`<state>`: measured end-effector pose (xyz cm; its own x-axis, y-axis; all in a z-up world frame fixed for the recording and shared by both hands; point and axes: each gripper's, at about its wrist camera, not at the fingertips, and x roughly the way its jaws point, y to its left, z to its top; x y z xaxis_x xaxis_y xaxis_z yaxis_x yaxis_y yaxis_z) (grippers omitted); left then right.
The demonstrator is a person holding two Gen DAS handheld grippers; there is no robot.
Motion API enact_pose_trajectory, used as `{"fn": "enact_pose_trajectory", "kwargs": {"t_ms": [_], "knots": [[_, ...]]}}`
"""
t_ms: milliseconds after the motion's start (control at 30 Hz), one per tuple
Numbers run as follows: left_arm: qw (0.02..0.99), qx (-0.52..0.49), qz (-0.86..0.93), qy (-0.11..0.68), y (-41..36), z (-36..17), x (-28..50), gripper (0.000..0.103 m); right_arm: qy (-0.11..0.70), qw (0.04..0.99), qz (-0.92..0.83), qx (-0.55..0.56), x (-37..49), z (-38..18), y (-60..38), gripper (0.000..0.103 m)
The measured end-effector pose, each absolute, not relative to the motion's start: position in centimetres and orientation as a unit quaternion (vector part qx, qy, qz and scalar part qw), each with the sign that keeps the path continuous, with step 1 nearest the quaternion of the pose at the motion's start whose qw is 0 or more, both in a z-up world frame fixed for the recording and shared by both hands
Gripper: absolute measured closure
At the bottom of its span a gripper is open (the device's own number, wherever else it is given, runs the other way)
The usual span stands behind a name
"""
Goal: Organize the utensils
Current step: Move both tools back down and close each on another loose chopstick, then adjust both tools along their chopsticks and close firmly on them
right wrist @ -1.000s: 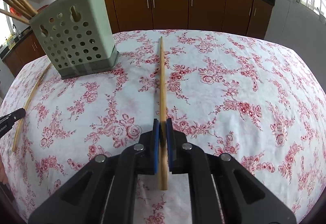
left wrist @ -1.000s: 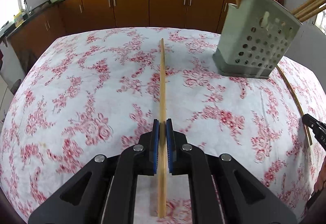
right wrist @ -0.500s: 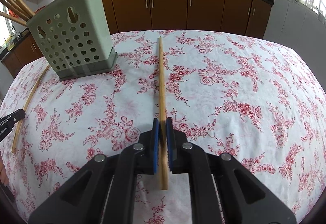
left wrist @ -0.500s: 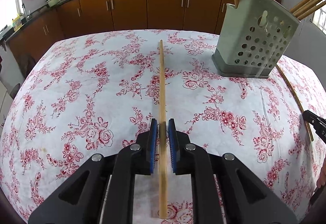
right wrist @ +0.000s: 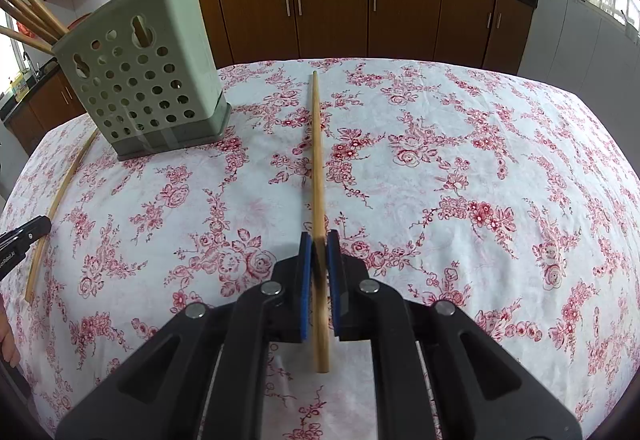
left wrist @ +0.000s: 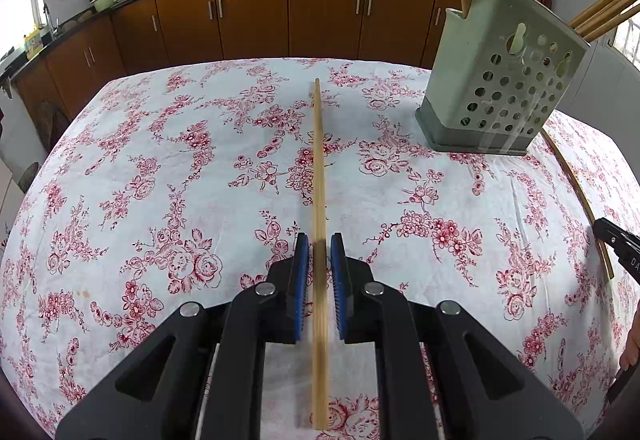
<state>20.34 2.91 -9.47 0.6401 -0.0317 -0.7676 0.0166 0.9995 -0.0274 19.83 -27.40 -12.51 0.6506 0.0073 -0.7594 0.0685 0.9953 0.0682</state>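
Observation:
A wooden chopstick (left wrist: 318, 167) lies on the flowered tablecloth between the fingers of my left gripper (left wrist: 319, 246), whose blue pads stand slightly apart from it. My right gripper (right wrist: 319, 242) is shut on a second wooden chopstick (right wrist: 317, 143) that points away over the cloth. A pale green perforated utensil holder (left wrist: 504, 79) with several chopsticks in it stands at the right of the left wrist view and shows at the left of the right wrist view (right wrist: 144, 79).
The table (left wrist: 140, 159) is covered by a white cloth with red flowers. A loose chopstick (right wrist: 60, 195) lies curved beside the holder, near the other gripper's tip (right wrist: 24, 238). Brown kitchen cabinets (right wrist: 332, 15) stand behind the table.
My left gripper's jaws have opened a little, letting go of the chopstick, which now lies on the cloth. My right gripper stays shut on its chopstick.

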Motion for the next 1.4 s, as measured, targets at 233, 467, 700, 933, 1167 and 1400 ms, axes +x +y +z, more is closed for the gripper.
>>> {"fn": "enact_pose_trajectory", "kwargs": {"t_ms": [233,467,700,933,1167,1400], "knots": [[0.905,-0.013,-0.015,0.424,3.0,-9.5,20.3,0.09,0.417,0.907,-0.017,0.047,19.8,-12.5,-27.4,0.093],[0.905,-0.013,-0.015,0.424,2.9,-9.4,20.4,0.09,0.418,0.907,-0.016,0.045,19.9,-12.5,-27.2,0.086],[0.905,-0.013,-0.015,0.424,2.9,-9.4,20.3,0.09,0.418,0.907,-0.012,0.039,19.9,-12.5,-27.1,0.082],[0.905,-0.012,-0.015,0.424,2.9,-9.4,20.3,0.089,0.419,0.907,-0.013,0.04,20.1,-12.4,-27.0,0.082],[0.906,-0.027,-0.028,0.422,3.1,-9.4,18.9,0.068,0.418,0.907,-0.009,0.05,19.4,-12.4,-27.4,0.082],[0.905,-0.024,-0.026,0.423,3.0,-9.4,17.2,0.07,0.418,0.907,-0.011,0.052,18.4,-12.1,-27.7,0.086]]}}
